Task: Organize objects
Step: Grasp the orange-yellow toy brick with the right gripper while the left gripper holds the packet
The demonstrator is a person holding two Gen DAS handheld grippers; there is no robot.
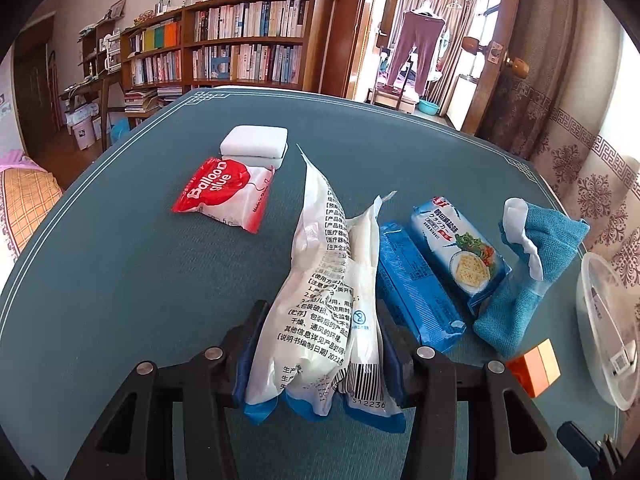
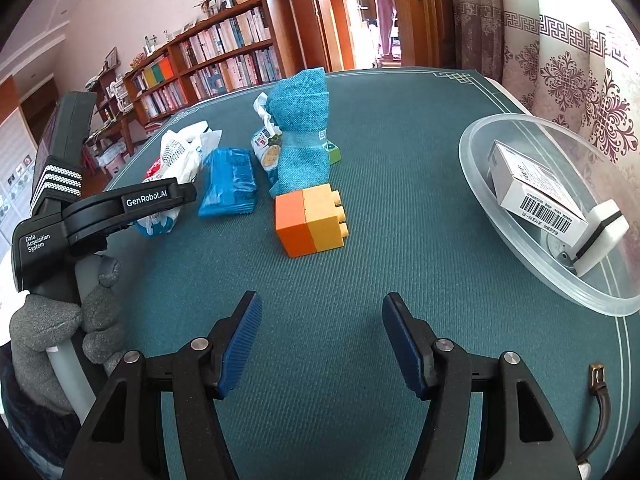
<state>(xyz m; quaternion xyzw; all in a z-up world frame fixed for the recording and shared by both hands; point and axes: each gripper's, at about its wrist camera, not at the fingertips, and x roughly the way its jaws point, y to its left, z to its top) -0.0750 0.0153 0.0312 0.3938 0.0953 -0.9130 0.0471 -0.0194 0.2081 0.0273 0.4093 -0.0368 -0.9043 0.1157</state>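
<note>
My left gripper (image 1: 320,320) is shut on a white printed plastic packet (image 1: 324,304), its blue pads pressing both sides just above the green table mat (image 1: 120,280). The same packet shows in the right wrist view (image 2: 176,156) under the left gripper body (image 2: 120,208). My right gripper (image 2: 322,320) is open and empty above the mat, short of an orange-and-yellow block (image 2: 310,224). A clear plastic bowl (image 2: 480,184) at the right holds a white box (image 2: 532,184) and a white eraser-like block (image 2: 600,236).
On the mat lie a red "Balloon glue" packet (image 1: 224,194), a white sponge (image 1: 254,146), two blue cracker packs (image 1: 416,292) (image 1: 460,252) and a blue cloth pouch (image 1: 532,280). A small green block (image 2: 333,152) sits behind the pouch. Bookshelves and a doorway stand behind the table.
</note>
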